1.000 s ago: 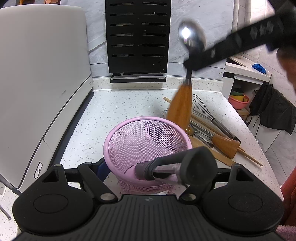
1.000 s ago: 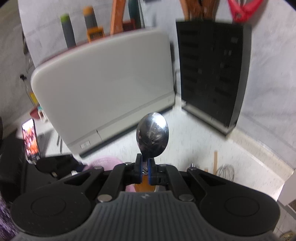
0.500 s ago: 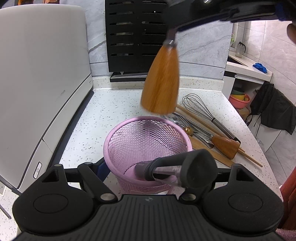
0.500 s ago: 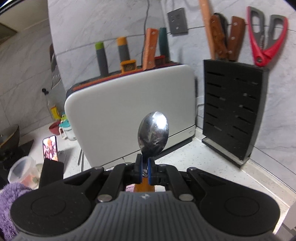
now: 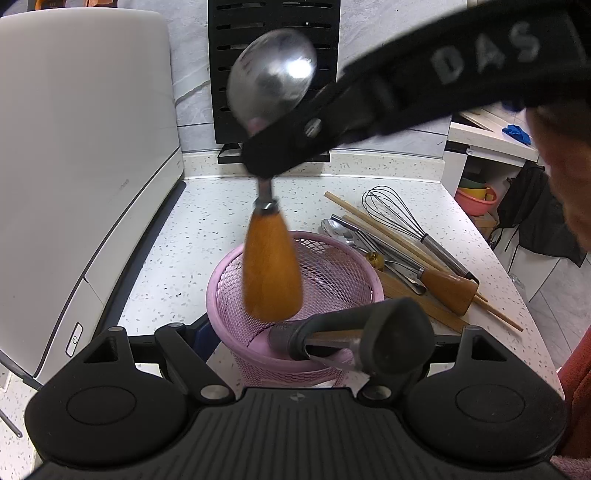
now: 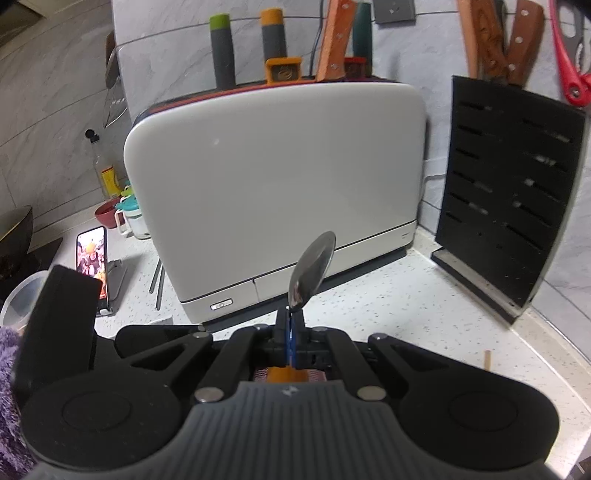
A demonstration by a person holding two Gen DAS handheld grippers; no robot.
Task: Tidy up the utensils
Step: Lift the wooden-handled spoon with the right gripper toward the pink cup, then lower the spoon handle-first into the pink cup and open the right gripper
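My right gripper [image 6: 290, 334] is shut on the neck of a steel spoon [image 6: 312, 271] with a wooden handle. In the left wrist view the spoon [image 5: 271, 269] hangs handle down, its end just over the pink mesh basket [image 5: 343, 273], held by the right gripper [image 5: 264, 162] from above. My left gripper [image 5: 291, 354] stands around the basket's near side; I cannot tell whether it grips it. A black-handled tool [image 5: 354, 338] leans in the basket at the near rim. A whisk [image 5: 402, 221], chopsticks [image 5: 413, 251], and another wooden-handled utensil [image 5: 447, 290] lie to the right of the basket.
A large white appliance [image 5: 74, 155] stands along the left. A black knife block [image 5: 273, 14] stands at the back wall; it also shows in the right wrist view [image 6: 509, 206]. The counter edge [image 5: 532, 314] runs at the right. A phone [image 6: 90, 258] leans at far left.
The right gripper swung the spoon over the basket and lowered it, so the handle end now hangs just above the basket's mouth. The left gripper and basket have not moved.
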